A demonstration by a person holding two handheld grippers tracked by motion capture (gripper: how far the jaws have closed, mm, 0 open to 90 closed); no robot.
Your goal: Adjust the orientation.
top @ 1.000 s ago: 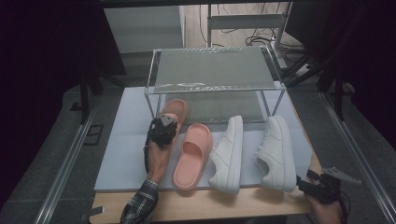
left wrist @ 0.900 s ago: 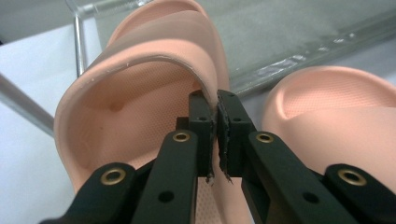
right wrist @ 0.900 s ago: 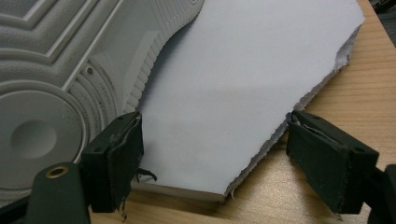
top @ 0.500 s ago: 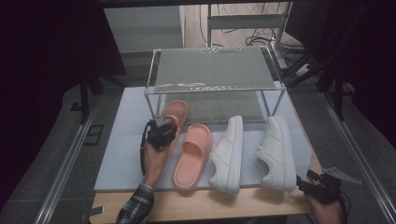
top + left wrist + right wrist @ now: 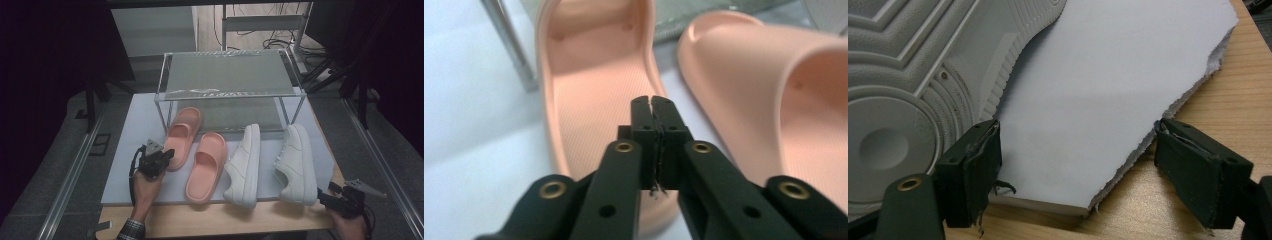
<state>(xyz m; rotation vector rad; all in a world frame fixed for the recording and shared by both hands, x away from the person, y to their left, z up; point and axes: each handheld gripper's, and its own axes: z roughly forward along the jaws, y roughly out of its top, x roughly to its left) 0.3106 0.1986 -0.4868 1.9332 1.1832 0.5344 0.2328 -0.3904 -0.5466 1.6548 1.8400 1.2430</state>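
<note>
Two pink slides lie on a pale mat (image 5: 135, 130): the left slide (image 5: 182, 132) (image 5: 589, 90) reaches under a rack, and the right slide (image 5: 205, 167) (image 5: 764, 90) lies beside it. My left gripper (image 5: 169, 153) (image 5: 654, 102) hovers just off the left slide's heel. Its jaws have just been closing and stand shut with nothing between them. Two white sneakers (image 5: 243, 165) (image 5: 296, 162) lie on their sides to the right. My right gripper (image 5: 322, 196) (image 5: 1075, 170) rests open at the mat's near right corner, beside a sneaker sole (image 5: 903, 75).
A clear two-level rack (image 5: 227, 75) with metal legs stands at the back of the mat. The wooden table (image 5: 225, 220) (image 5: 1228, 100) shows past the mat's torn front edge (image 5: 1168, 100). Metal rails run along both sides of the table.
My left gripper has drawn back from the left slide's heel toward the person and the left. The slides, sneakers and right gripper have stayed put.
</note>
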